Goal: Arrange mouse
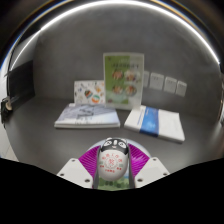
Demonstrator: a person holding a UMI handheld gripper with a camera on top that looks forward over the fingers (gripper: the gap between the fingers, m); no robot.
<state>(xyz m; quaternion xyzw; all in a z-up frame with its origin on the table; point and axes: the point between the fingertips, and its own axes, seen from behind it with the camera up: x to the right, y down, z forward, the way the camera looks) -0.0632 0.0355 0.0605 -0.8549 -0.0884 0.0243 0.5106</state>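
A small rounded mouse (112,160), white with a black top and red markings, sits between my gripper's (112,168) two purple pads (92,160). Both pads press against its sides, so the gripper is shut on the mouse. It is held just above the grey table surface (60,140), near the table's front.
A booklet (85,117) lies flat on the table beyond the fingers to the left. A white and blue box (153,122) lies to the right. An upright green-printed card (122,83) stands against the back wall, with several wall sockets (165,83) beside it.
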